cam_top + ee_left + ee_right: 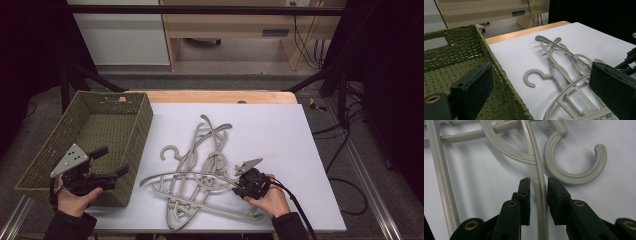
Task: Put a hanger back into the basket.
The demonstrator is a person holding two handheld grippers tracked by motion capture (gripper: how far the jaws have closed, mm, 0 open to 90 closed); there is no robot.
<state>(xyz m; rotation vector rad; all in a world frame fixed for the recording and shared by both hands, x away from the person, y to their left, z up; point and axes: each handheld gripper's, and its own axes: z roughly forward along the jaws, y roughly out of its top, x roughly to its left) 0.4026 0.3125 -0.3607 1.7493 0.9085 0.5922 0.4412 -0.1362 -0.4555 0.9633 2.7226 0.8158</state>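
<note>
While the left tongs hover with jaws spread wide over the rim of the green woven basket, the right tongs have narrowed around a thin grey hanger bar; whether the pads press it, I cannot tell. That bar belongs to the tangled hangers lying on the white counter, just beside the basket.

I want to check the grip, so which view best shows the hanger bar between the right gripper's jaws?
The right gripper view: the hanger bar runs between the right gripper jaws, close up. In the high view the hand hides that spot. The left gripper view shows other hangers.
</note>
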